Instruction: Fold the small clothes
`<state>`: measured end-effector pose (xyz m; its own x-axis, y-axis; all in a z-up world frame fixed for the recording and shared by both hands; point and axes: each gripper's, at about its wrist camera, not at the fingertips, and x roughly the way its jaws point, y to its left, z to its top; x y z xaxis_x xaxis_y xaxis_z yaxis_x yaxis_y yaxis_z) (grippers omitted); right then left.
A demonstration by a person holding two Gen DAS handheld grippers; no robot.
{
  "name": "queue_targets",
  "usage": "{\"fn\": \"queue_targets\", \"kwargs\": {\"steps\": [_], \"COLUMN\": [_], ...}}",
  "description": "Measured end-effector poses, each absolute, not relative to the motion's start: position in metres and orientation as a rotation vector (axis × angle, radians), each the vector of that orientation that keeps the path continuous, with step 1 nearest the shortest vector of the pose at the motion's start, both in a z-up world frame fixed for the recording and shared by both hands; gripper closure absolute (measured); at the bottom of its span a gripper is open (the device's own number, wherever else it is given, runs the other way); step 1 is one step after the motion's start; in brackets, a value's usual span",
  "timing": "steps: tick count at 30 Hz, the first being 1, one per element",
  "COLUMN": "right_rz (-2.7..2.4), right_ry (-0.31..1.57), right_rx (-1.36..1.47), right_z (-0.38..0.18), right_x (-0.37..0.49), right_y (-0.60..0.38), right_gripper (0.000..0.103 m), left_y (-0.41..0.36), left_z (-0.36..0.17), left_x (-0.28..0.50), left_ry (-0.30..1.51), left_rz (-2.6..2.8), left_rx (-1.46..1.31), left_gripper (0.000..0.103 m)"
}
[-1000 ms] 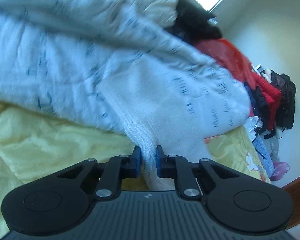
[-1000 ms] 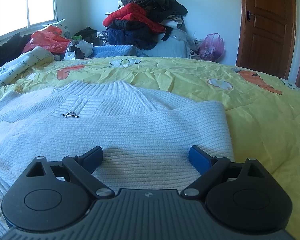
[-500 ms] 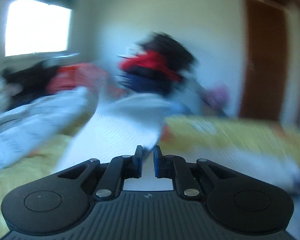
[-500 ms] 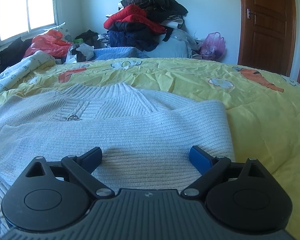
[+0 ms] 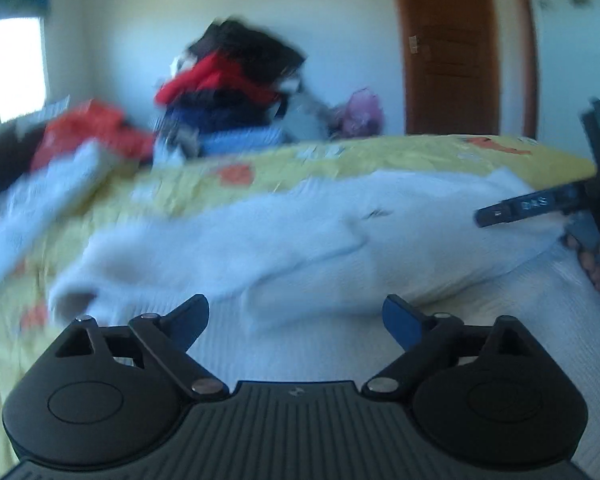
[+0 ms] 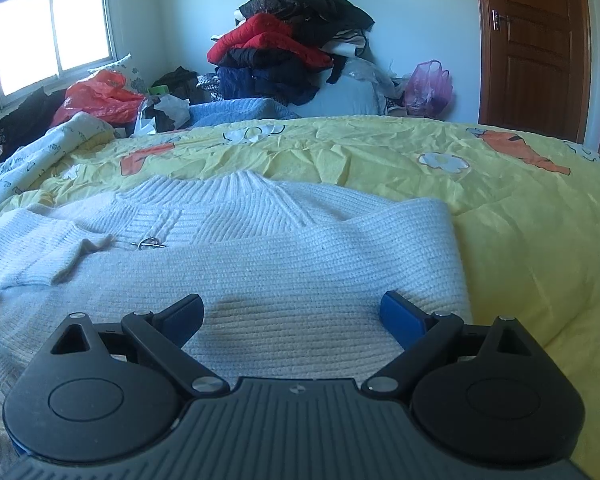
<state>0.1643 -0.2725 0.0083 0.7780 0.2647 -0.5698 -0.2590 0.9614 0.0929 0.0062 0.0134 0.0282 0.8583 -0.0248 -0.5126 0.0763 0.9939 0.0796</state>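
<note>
My left gripper (image 5: 296, 316) fingers are opening, nothing between them now; a sec ago they pinched the sleeve. Sleeve (image 5: 204, 256) now lies across the white sweater (image 6: 300, 264) on the bed (image 6: 520, 208). R gripper (image 6: 292, 314) fingers apart, empty. 2nd sleeve fold looks done; body fold next.

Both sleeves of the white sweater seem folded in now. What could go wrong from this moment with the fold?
1. The left sleeve of the white knitted sweater lies bunched, cuff curled; the opening left gripper holds nothing, so the sleeve may slide out.
2. A small metal ring on the chest could catch a finger.
3. The wrinkled yellow bedcover is soft, so the next fold may come out uneven. The open right gripper pins nothing.
</note>
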Motion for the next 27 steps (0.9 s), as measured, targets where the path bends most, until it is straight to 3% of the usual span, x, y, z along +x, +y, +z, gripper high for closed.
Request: {"fn": "queue_targets", "kwargs": {"steps": [3,5,6,11,15,19,25,27], "right_rz": [0.280,0.240,0.216,0.463,0.592,0.575,0.570,0.562], "right_ry": [0.632,0.631,0.624,0.655,0.868,0.959,0.988,0.981], "right_rx": [-0.056,-0.094,-0.057,0.368,0.649,0.750,0.779,0.759], "right_z": [0.009,0.016,0.025,0.057,0.041,0.022,0.010,0.013], "right_x": [0.165,0.163,0.159,0.151,0.179,0.195,0.199,0.202], "right_y": [-0.262,-0.250,-0.245,-0.221,-0.195,-0.177,-0.154,-0.148], "right_gripper": [0.003,0.006,0.006,0.001,0.008,0.018,0.018,0.023], "left_y": [0.038,0.046,0.047,0.041,0.043,0.046,0.050,0.052], "left_z": [0.013,0.010,0.009,0.008,0.007,0.009,0.009,0.009], "left_x": [0.016,0.018,0.018,0.016,0.021,0.023,0.022,0.022], "left_ry": [0.653,0.673,0.680,0.692,0.684,0.675,0.665,0.663], "left_rz": [-0.023,-0.020,-0.024,-0.019,-0.029,-0.038,-0.046,-0.049], "left_rx": [-0.046,-0.098,-0.110,-0.069,-0.095,-0.124,-0.156,-0.165], "left_gripper": [0.008,0.005,0.000,0.000,0.000,0.000,0.000,0.000]}}
